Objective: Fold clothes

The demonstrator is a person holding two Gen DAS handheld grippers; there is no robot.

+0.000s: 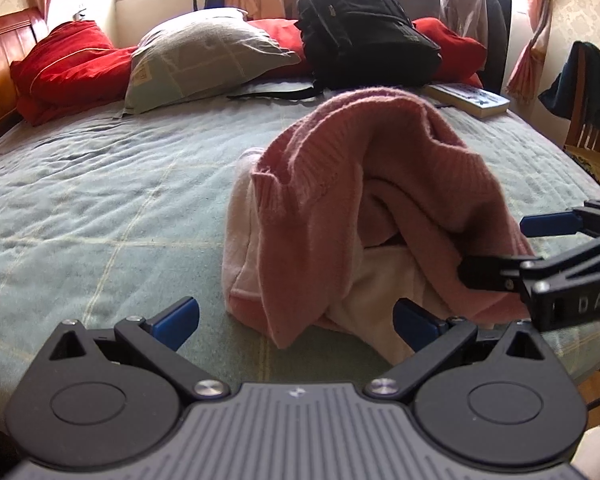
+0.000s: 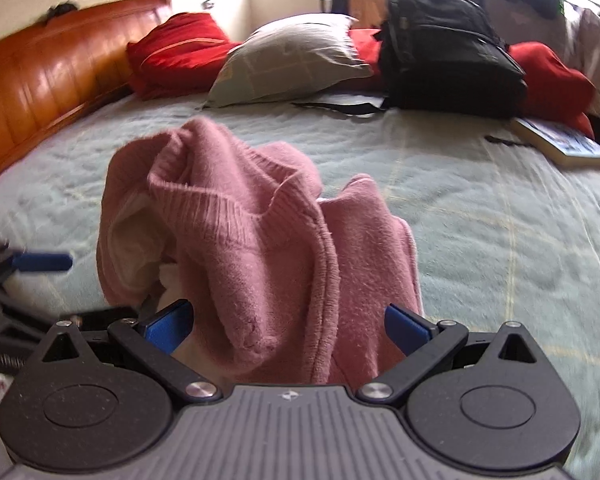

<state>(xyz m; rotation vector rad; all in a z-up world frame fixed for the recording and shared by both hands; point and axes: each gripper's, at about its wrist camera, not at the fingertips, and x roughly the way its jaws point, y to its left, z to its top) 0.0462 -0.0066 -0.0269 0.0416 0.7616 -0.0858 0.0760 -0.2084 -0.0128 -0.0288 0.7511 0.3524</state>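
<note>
A pink knitted sweater (image 1: 340,184) with a cream inner layer (image 1: 376,280) sits in a tall bunched heap on the pale green bed cover (image 1: 100,200). My left gripper (image 1: 296,320) is open, its blue pads on either side of the heap's near hem. My right gripper (image 1: 514,250) comes in from the right, open, with its lower finger against the sweater's right edge. In the right wrist view the sweater (image 2: 260,232) fills the gap of the open right gripper (image 2: 290,326), and the left gripper (image 2: 56,288) shows blurred at the left edge.
At the far side of the bed lie red pillows (image 1: 68,64), a grey-green pillow (image 1: 204,60), a black backpack (image 1: 364,32) and a book (image 1: 472,98). A wooden headboard (image 2: 40,80) runs along the left. A chair with dark clothing (image 1: 584,92) stands at the right.
</note>
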